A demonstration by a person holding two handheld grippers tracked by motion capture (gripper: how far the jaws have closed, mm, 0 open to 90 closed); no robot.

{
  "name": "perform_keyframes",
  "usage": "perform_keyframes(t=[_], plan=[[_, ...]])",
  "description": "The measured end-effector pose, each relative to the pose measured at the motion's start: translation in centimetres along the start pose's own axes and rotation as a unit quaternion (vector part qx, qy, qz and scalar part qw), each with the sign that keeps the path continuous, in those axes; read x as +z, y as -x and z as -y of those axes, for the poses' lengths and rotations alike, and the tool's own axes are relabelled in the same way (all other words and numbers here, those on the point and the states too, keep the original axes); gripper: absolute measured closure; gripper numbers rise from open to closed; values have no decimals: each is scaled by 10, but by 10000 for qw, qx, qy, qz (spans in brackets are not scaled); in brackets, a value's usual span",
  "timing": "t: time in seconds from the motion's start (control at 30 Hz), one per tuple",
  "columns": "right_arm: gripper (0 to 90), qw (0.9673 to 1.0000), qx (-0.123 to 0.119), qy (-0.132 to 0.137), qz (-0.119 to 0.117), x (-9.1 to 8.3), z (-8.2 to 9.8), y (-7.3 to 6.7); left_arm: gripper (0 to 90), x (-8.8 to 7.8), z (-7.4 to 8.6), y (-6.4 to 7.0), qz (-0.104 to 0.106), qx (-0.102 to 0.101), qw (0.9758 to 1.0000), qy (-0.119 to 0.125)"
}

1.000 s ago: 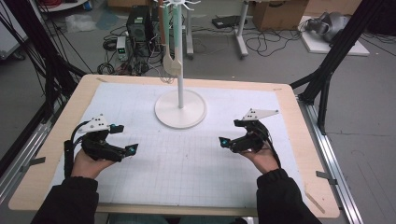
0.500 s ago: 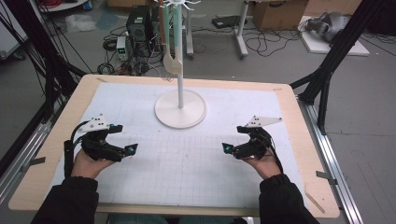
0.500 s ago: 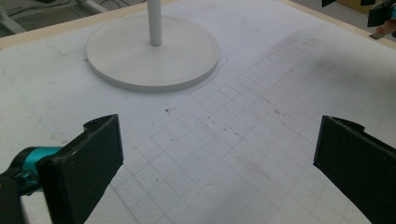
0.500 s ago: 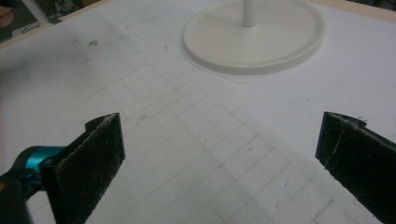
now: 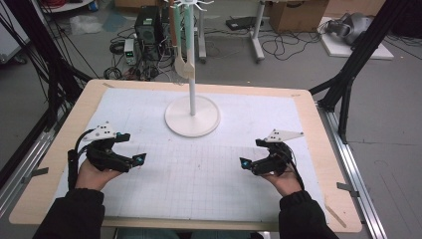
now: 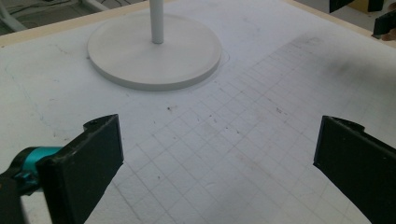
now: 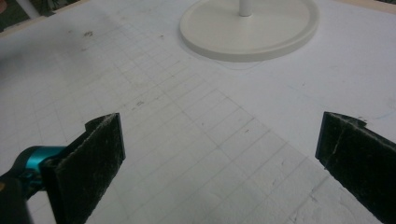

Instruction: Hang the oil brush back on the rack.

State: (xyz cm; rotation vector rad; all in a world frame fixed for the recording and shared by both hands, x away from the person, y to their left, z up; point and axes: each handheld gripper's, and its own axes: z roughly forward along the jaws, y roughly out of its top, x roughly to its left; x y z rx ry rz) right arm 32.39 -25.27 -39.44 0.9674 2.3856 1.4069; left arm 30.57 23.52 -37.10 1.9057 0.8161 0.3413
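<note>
The main thing here is a white stand (image 5: 192,115): a flat round disc base with a thin white pole rising straight out of its centre, up to a ring of small hooks at the top. A pale spatula-looking utensil (image 5: 182,64) hangs beside the pole, well above the base (can't tell exactly which hook it's on). The stand sits on a white gridded mat (image 5: 199,164) toward the far middle of the desk (image 5: 318,134), a light wooden one with rounded corners.

Nearer the person than the stand and off to its left, the left hand-held gripper (image 5: 130,148) hovers low over the mat with its jaws spread wide and nothing between them; its own view has the disc base (image 6: 154,51) up ahead past the two black pads. On the stand's other side, about the same way back, the right hand-held gripper (image 5: 251,154) is likewise spread and empty, the base (image 7: 250,28) ahead of it too.

Beyond the desk, the floor (image 5: 298,64) is a mess of cables and boxes.
</note>
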Motion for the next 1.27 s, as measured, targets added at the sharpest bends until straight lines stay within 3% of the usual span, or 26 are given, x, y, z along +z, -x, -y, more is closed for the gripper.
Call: perform_keyframes(t=[0.43, 1.27], plan=[[1, 10000, 20, 34, 37, -10, 11, -2, 17, -1, 2, -1, -26, -48, 10000, 26], [1, 9997, 82, 228, 25, -25, 21, -5, 17, 6, 10, -1, 15, -33, 9999, -163]])
